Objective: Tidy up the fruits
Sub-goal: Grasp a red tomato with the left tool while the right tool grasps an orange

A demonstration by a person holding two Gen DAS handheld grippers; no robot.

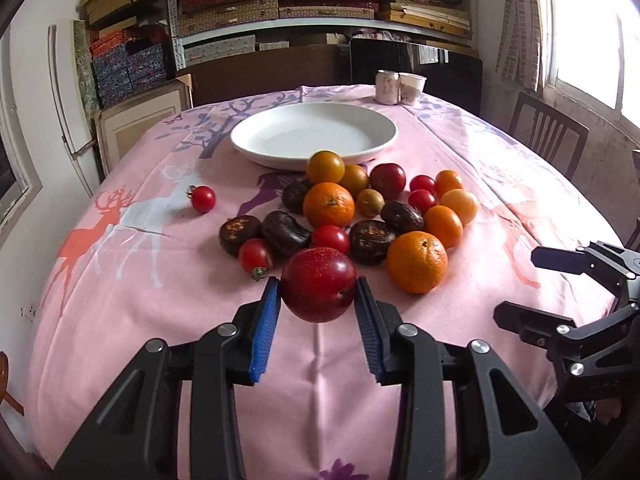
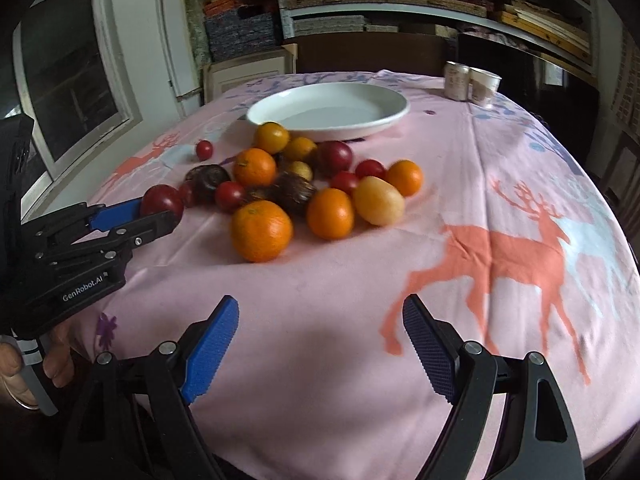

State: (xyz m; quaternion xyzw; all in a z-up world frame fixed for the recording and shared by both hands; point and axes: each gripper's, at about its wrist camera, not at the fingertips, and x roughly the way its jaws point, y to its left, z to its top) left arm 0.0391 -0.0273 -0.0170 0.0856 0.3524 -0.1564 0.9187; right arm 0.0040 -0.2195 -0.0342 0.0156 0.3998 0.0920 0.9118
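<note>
My left gripper [image 1: 317,294] is shut on a dark red plum [image 1: 319,284] and holds it just above the pink cloth, in front of the fruit pile. The same plum [image 2: 162,202] shows between the left gripper's fingers in the right wrist view. The pile holds oranges [image 1: 416,262], cherry tomatoes [image 1: 330,239], dark water chestnuts [image 1: 372,241], a second plum [image 1: 387,180] and yellow fruits [image 2: 378,200]. An empty white plate [image 1: 280,156] stands behind the pile. My right gripper [image 2: 320,344] is open and empty over bare cloth, to the right of the pile.
One cherry tomato [image 1: 203,199] lies apart at the left. A can [image 1: 387,87] and a paper cup [image 1: 412,88] stand at the far table edge. A chair [image 1: 548,136] stands at the right. Shelves of boxes fill the back wall.
</note>
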